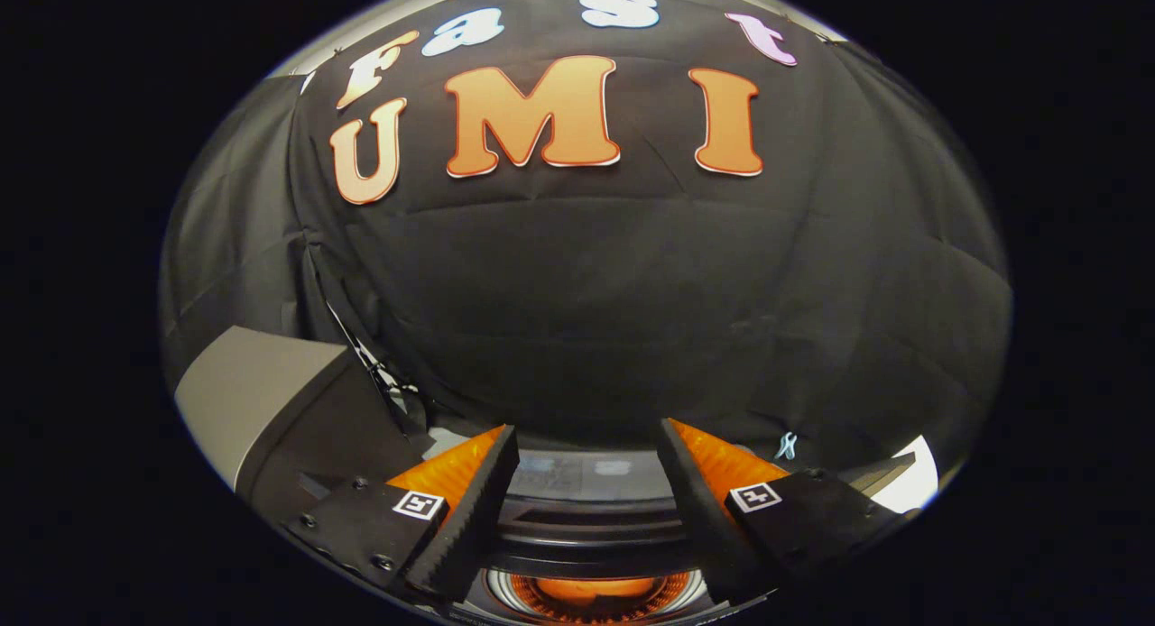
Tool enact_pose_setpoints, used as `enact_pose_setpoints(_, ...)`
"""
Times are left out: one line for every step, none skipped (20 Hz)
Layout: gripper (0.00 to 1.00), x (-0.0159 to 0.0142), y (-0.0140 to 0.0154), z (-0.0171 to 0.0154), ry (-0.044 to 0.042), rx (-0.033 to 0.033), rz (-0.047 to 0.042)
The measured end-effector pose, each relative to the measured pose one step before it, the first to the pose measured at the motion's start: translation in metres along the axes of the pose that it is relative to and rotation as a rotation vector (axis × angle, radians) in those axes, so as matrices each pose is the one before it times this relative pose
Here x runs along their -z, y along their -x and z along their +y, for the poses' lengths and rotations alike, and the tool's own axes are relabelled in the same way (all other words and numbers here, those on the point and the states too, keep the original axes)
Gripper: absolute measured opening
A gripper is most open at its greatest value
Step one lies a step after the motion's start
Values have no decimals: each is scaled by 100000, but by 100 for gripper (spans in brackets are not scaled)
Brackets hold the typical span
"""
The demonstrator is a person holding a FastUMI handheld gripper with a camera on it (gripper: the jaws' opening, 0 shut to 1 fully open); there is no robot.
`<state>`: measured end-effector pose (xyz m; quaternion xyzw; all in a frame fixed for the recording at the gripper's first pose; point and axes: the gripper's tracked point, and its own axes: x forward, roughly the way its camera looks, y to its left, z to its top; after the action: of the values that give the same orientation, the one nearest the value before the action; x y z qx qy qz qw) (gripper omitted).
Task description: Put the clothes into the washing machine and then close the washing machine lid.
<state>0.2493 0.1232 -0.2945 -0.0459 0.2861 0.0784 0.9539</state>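
Ahead of the gripper (588, 446) hangs the booth's black cloth wall (632, 319), creased and softly folded, taking up most of what lies beyond the fingers. To the left stands a grey, flat-faced panel with a dark side (262, 391), boxy and tilted; whether it is the washing machine's raised lid cannot be told. A thin dark cable or strap (370, 360) runs down the cloth just beside that panel. To the right, a small pale blue clip (786, 446) is pinned on the cloth, and a white patch of surface (911, 482) shows past the right finger. Below and between the fingers lies the washing machine (591, 531): a glossy dark top with curved ridges and a reflective control strip, then a round opening with a ribbed, shiny rim. Inside that drum sits something orange (591, 594), smooth and folded, apparently the clothes. The fingers (474, 509) are spread wide apart with nothing between them, their inner faces ridged like saw teeth, each mount carrying a square black-and-white marker. The gripper is held above the machine's top, aimed forward at the cloth wall.
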Motion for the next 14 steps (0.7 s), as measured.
enact_pose_setpoints(99, 1162, 615, -28, -1253, 64, 558)
enact_pose_setpoints(99, 1433, 282, 183, -1627, 382, 511)
enact_pose_setpoints(99, 1575, 349, -61, -706, 599, 2642)
enact_pose_setpoints(99, 1491, 603, -64, -1588, 122, 1910)
enact_pose_setpoints(99, 1090, 345, -44, -1669, -7, 793)
enact_pose_setpoints(99, 911, 104, -179, -1529, 594, 708)
enact_pose_setpoints(99, 769, 73, -256, -689, 884, 1478)
enact_pose_setpoints(99, 460, 77, -198, -636, 826, 1175)
enact_pose_setpoints(99, 246, -2, -175, -630, 464, 617)
enact_pose_setpoints(99, -61, 164, -86, -554, 353, 61)
enact_pose_setpoints(99, -105, 23, -77, 276, 439, -281)
enact_pose_setpoints(99, -180, 170, -23, 914, 417, -439)
enact_pose_setpoints(99, -241, 59, 65, 1008, 225, -567)
enact_pose_setpoints(99, -252, 125, 169, 817, -373, -815)
